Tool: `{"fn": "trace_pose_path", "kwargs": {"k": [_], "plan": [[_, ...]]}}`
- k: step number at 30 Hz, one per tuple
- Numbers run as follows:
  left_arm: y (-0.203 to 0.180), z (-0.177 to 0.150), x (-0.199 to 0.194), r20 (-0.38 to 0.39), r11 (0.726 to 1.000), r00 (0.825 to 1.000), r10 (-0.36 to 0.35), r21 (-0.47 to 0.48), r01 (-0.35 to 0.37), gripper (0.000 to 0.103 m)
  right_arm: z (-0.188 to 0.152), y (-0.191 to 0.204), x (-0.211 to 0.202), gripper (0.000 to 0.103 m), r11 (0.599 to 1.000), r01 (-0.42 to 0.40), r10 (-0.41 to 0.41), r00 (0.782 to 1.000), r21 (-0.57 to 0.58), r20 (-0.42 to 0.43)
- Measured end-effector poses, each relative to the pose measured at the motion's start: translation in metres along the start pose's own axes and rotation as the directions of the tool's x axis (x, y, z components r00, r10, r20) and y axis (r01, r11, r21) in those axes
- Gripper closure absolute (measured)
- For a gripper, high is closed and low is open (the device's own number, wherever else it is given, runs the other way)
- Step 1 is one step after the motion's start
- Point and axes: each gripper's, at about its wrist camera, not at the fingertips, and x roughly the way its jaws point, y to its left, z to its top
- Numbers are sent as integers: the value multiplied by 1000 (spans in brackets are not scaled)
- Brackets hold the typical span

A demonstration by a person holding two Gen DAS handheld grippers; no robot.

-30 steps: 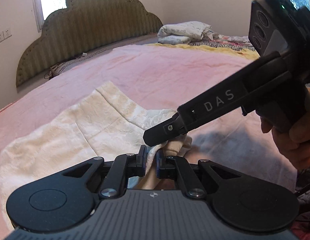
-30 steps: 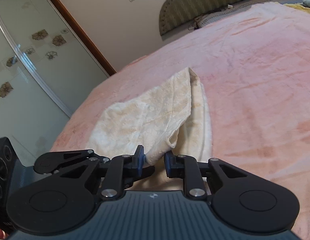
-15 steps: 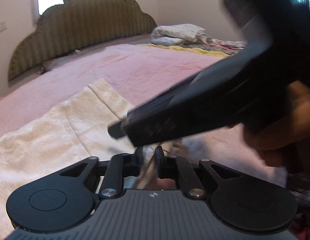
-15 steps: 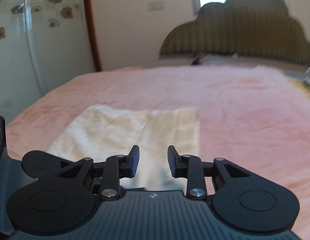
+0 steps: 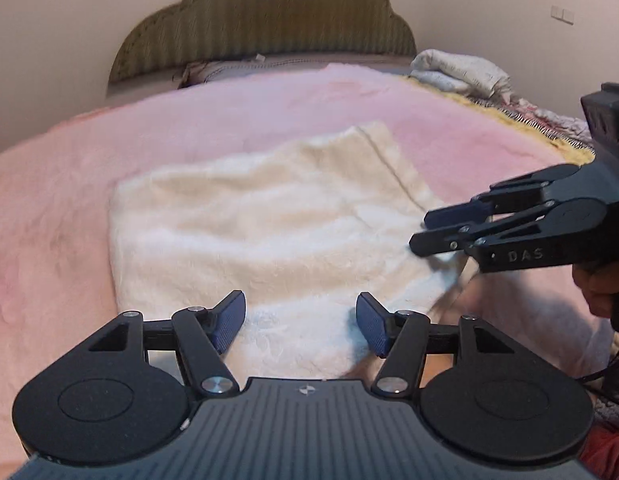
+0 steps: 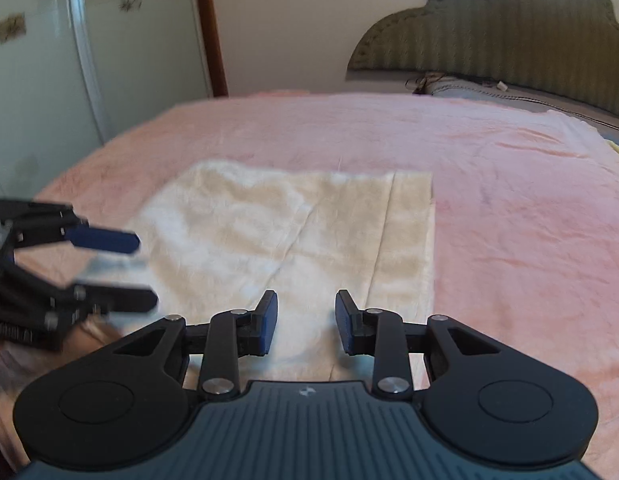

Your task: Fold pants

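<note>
Cream fleecy folded pants [image 5: 277,220] lying flat on pink plush bedspread [image 5: 229,112], near its front edge. Left gripper [image 5: 300,322] hovering over near hem, jaws just been opening, spread wide, nothing between pads. Right gripper [image 6: 301,322] standing parted too (narrower gap), gripping nothing, cloth lying below.

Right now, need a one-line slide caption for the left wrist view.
Left gripper open above folded cream pants on a pink blanket, right gripper open at the pants' right edge.
</note>
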Motion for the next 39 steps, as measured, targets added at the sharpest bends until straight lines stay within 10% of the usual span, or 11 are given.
{"fn": "trace_pose_path", "kwargs": {"k": [5, 8, 12, 18, 21, 26, 31, 35, 39], "plan": [[2, 13, -24, 106, 999, 993, -54, 2, 54, 37, 5, -5, -11, 71, 1000, 2, -2, 1000, 26, 27], [22, 21, -31, 155, 998, 986, 65, -36, -60, 24, 14, -26, -14, 40, 994, -7, 0, 998, 105, 69], [63, 23, -27, 105, 976, 982, 160, -164, -142, 21, 16, -62, 4, 37, 983, 5, -14, 999, 186, 43], [126, 10, -4, -21, 890, 998, -59, -453, 43, 21, 5, -113, 37, 35, 894, -205, 219, 976, 400, 9], [150, 0, 14, -8, 796, 970, -242, -573, 194, 19, 4, -131, 46, 35, 824, -339, 367, 930, 453, 29], [160, -2, 26, 65, 722, 935, -347, -617, 311, 9, 12, -143, 64, 35, 771, -458, 505, 863, 444, 13], [132, 10, 28, 16, 820, 964, -266, -522, 235, 6, 28, -137, 83, 36, 775, -461, 498, 866, 431, 30], [97, 17, 29, -64, 917, 995, -83, -395, 51, 9, 34, -113, 77, 39, 872, -380, 404, 915, 309, -16], [75, 18, 29, -81, 942, 996, 31, -331, -56, 6, 30, -97, 68, 39, 911, -315, 332, 943, 267, -20]]}}
